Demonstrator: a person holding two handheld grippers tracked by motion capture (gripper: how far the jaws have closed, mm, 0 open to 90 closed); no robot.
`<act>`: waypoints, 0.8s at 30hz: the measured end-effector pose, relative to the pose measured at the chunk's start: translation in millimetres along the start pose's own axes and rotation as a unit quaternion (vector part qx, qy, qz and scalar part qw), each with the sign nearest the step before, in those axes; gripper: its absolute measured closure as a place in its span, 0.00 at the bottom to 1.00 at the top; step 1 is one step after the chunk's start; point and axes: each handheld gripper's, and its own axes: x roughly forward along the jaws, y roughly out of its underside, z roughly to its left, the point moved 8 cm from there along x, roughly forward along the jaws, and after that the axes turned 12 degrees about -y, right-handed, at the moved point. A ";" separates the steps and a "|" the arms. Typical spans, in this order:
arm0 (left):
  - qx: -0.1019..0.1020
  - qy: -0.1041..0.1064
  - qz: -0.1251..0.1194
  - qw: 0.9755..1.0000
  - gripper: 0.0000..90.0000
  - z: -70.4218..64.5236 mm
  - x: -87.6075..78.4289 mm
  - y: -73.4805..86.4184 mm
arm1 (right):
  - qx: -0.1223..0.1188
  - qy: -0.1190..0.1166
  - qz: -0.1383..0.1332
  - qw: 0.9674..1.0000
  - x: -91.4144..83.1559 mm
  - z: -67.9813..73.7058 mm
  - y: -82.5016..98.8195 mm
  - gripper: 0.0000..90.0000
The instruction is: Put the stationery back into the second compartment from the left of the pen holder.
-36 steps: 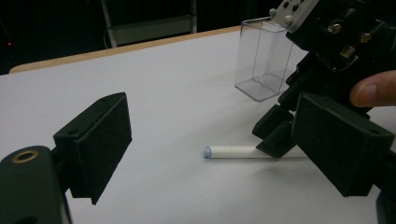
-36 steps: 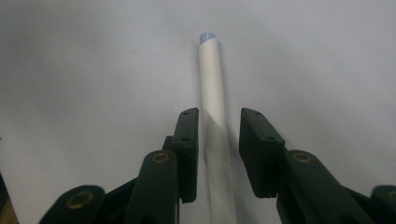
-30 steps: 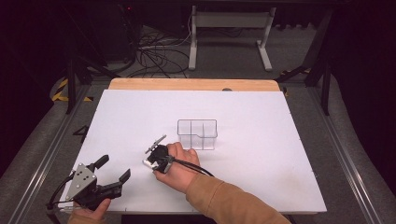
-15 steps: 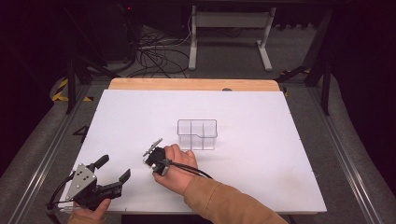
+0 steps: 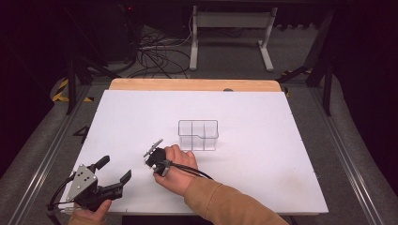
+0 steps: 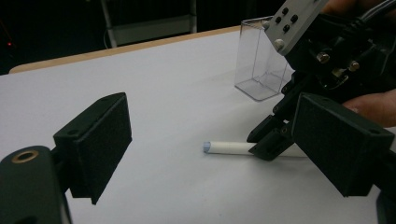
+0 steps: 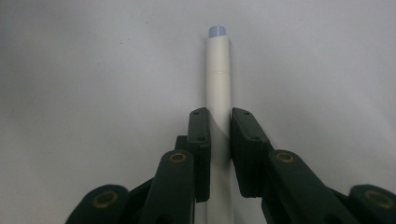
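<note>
A white marker [image 7: 218, 93] is laid flat on the white bench [image 5: 263, 187], left of a clear divided box [image 5: 198, 135]. The right tool [image 7: 219, 154] has just been closing and is clamped on the marker's barrel. The left tool [image 5: 114, 169] is held wide apart, nothing gripped.

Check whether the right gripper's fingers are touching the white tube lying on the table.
Touching. In the right gripper view both fingers of the right gripper, which have just been closing, press against the sides of the white tube, with no gap on either side.
</note>
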 end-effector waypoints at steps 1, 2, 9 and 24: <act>-0.001 0.001 -0.001 1.000 0.14 0.1 0.0 -0.1 | 0.000 0.002 0.000 1.000 -0.6 -0.5 0.0 0.88; -0.001 0.000 -0.001 1.000 0.14 0.2 0.1 -0.1 | -0.002 0.003 -0.001 1.000 -1.6 -1.0 0.0 0.88; 0.000 0.000 -0.001 1.000 0.14 0.1 -0.1 -0.1 | -0.013 -0.006 -0.030 0.999 -19.0 -1.5 -5.6 0.88; 0.000 0.000 0.001 1.000 0.14 -1.2 1.3 0.2 | -0.035 -0.021 -0.122 0.992 -66.4 -8.5 -16.2 0.87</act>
